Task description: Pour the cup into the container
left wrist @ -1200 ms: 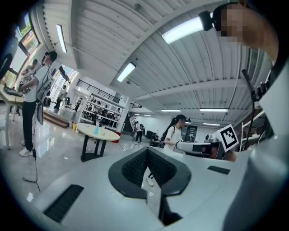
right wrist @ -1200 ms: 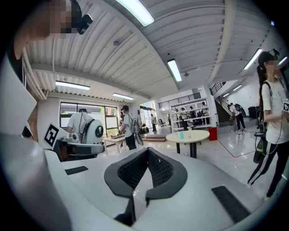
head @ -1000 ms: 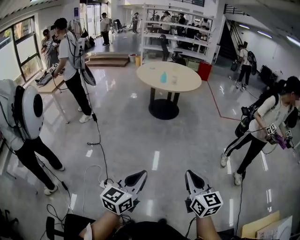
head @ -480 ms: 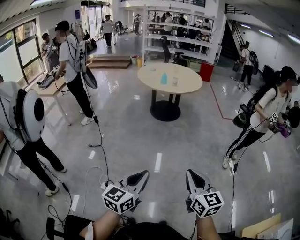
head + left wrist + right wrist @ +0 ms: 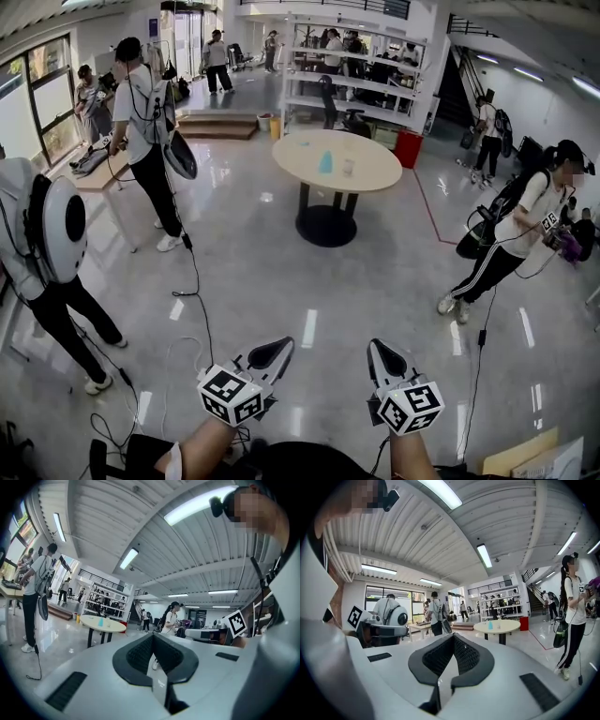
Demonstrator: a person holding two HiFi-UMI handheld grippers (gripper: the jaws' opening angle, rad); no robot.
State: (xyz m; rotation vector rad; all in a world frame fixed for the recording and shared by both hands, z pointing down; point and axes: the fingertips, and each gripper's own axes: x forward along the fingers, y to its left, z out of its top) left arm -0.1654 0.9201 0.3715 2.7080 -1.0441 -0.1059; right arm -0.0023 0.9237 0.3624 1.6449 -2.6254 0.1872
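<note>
Background walker (image 5: 511,239) has stepped along — right gripper (image 5: 380,352) stays shut.

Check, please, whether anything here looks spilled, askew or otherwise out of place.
Nothing looks spilled or damaged. A loose cable trails across the floor, a possible trip hazard. The left gripper and right gripper are shut.

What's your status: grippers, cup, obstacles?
Left gripper and right gripper shut, empty. Blue item, clear cup on round table, far ahead. Cable on floor, left.
</note>
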